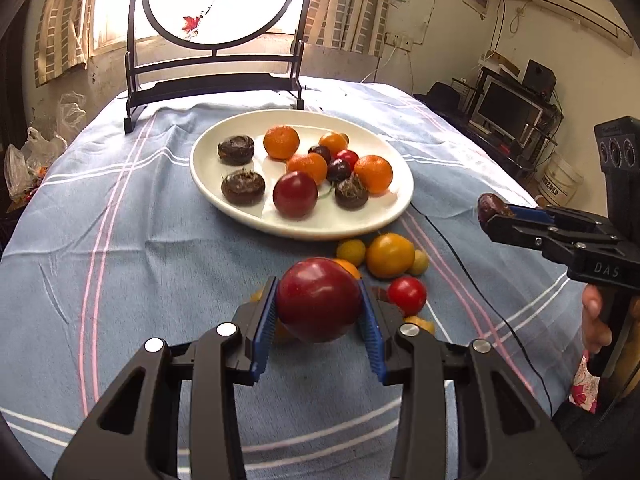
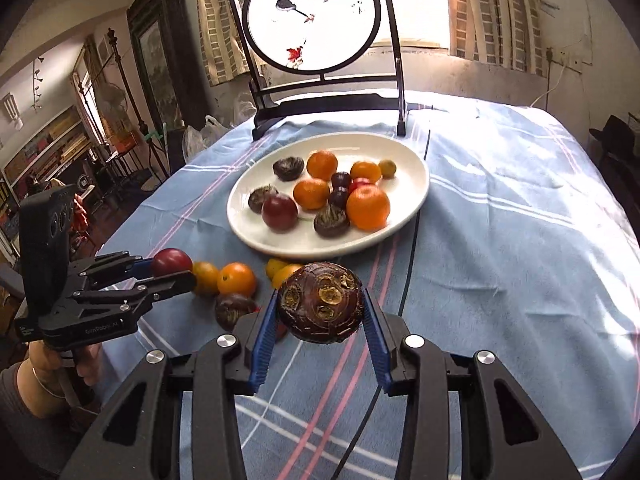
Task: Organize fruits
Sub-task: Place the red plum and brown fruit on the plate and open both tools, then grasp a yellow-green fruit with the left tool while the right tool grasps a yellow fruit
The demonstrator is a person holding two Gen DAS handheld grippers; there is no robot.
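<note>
left wrist: near, looks down-forward | right wrist: same | shared: white plate

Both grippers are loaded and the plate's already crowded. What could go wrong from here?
1. The white plate is nearly full; dropping the dark red fruit from the left gripper could knock the tangerines into rolling.
2. The water chestnut in the right gripper is held only at its sides and may slip.
3. The black cable by the plate could snag.

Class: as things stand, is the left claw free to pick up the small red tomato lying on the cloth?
Probably not: the left claw is shut on a dark red fruit; the small red tomato lies unblocked beside it.
</note>
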